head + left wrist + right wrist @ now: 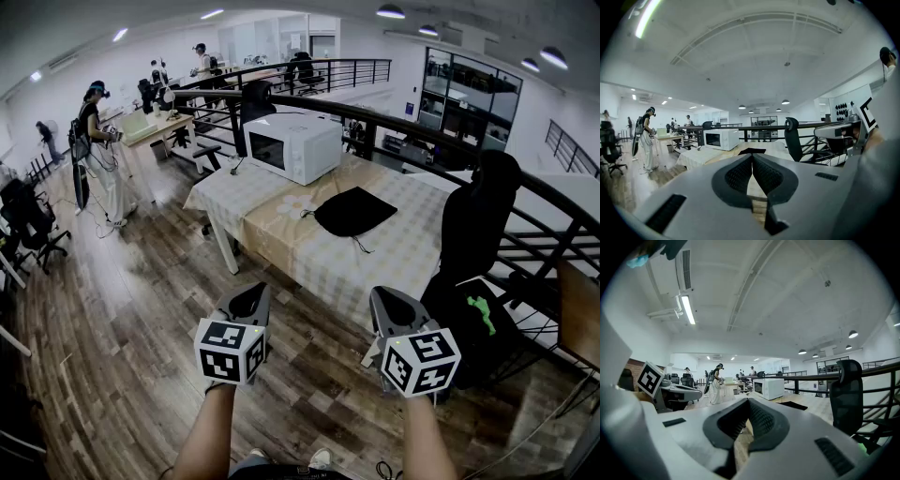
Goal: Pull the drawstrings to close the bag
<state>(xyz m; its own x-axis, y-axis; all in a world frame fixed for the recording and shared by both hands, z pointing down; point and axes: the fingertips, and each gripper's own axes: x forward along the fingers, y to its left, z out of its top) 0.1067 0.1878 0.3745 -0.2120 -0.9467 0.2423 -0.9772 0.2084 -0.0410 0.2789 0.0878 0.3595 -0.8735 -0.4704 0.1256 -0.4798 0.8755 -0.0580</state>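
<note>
Black bag (354, 210) on desk (394, 253), far off; your left tongs (752, 159), right tongs (747, 403) closed, empty. Approach, open, pinch drawstrings (362, 246).

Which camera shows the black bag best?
The head view: the whole bag lies flat on the table, drawstrings showing. Both gripper views catch only a thin dark sliver of it, far off.

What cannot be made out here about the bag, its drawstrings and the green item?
Head view: bag mouth too small and dark to tell open or drawn.
Head view: drawstrings too thin to trace their ends.
Left gripper view: bag mostly hidden behind the left gripper.
Head view: green item too small to name.
</note>
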